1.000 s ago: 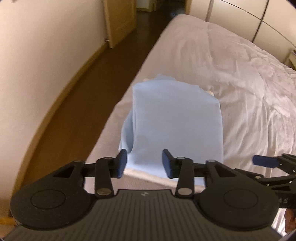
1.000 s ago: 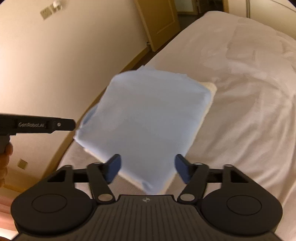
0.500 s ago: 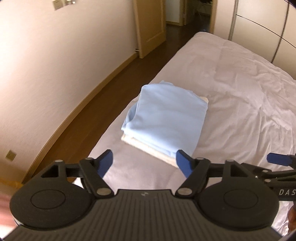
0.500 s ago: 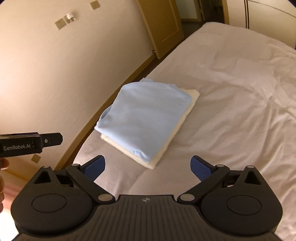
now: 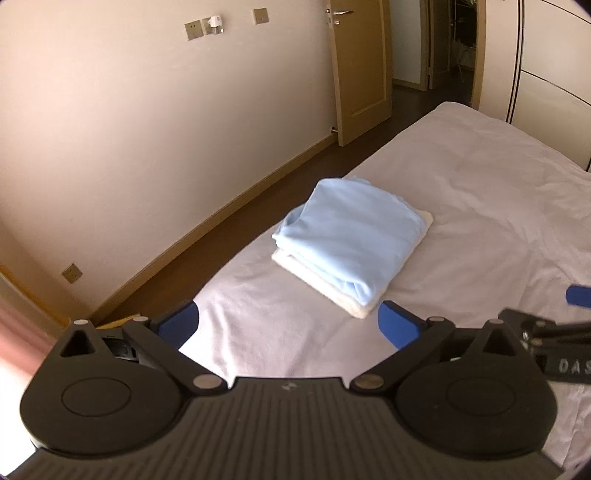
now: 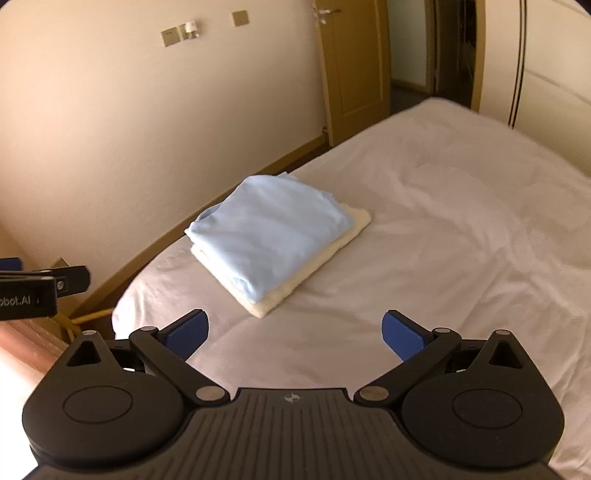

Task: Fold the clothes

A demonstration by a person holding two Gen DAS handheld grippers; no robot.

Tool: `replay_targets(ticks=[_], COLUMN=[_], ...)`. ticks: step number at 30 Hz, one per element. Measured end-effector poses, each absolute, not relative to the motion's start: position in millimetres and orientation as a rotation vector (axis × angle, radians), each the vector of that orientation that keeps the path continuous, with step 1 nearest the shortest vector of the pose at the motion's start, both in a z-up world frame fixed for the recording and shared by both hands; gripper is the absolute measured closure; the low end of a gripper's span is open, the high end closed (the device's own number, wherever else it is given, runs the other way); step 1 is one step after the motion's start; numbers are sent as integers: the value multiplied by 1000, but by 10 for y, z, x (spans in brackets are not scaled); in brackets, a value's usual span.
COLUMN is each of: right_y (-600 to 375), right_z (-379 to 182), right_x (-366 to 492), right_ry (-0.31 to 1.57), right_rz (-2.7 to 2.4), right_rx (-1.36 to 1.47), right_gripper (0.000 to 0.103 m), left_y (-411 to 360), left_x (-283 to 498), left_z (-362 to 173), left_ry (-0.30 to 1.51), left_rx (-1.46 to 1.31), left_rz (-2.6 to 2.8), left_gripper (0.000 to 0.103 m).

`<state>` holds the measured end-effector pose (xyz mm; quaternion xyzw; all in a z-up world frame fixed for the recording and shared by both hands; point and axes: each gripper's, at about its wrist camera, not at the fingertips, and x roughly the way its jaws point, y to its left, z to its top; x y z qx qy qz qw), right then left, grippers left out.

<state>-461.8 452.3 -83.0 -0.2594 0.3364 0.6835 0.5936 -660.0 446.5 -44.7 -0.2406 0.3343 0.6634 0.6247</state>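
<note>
Lying stacked near the bed [image 5: 480, 206] edge, blue garment [image 5: 351, 236] over possibly cream towel [image 6: 325, 254]; both tools gape empty

Each black tool [image 5: 288, 325] [image 6: 293, 334] has a ribbed base, silver pivot screws and blue fingertips [image 6: 400, 334].

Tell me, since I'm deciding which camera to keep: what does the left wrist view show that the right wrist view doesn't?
Only the left wrist view: the right gripper at its right edge, and a wall socket. Only the right: the left gripper at its left edge, and a yellow cord on the floor. Both: blue garment stacked on a cream one, bed, door, wall switches.
</note>
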Motion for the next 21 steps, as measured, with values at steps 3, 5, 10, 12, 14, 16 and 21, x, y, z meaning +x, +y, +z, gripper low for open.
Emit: replay_targets(ticks=[3, 5, 10, 12, 14, 16, 21], right_y=[4454, 4424, 4409, 4423, 4443, 4497, 4633], right_z=[-821, -838, -930, -967, -998, -1028, -1102], right_x=[-4594, -4583, -4576, -4582, -4586, -4608, -4663], right_ry=[740, 723, 732, 743, 752, 767, 805], right_rz=[1587, 1587, 1593, 1587, 1585, 1577, 1559], right_rx=[-614, -630, -694, -714, -721, -727, -742], right_gripper=[0, 0, 0, 0, 0, 0, 0], left_y=[4347, 4275, 4230, 4243, 4278, 4323, 4468], left_x=[-6578, -6568, -6580, -6588, -6604, -6630, -6732], left_z=[-478, -504, -613, -657, -698, -732, -802], left_ry=[755, 747, 745, 751, 762, 771, 793], left_rx=[-583, -603, -663, -683, -692, -695, -701], left_rz=[1536, 1547, 1531, 1536, 1530, 1527, 1510], left_gripper=[1, 1, 1, 1, 1, 1, 1])
